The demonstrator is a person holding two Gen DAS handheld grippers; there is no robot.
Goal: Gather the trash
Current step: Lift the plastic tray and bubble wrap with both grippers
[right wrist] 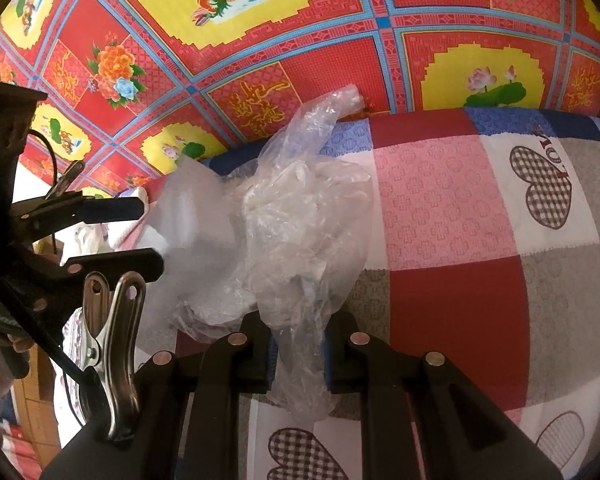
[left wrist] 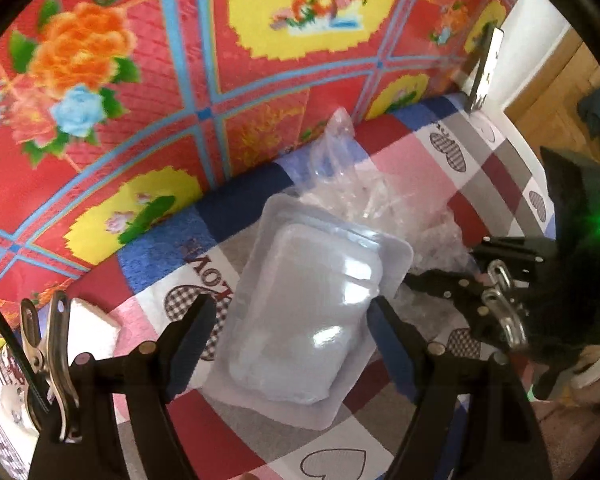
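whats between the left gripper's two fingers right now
The clear plastic blister tray lies between the left gripper fingers, lying on the checked bedsheet; the left wrist view shows this.
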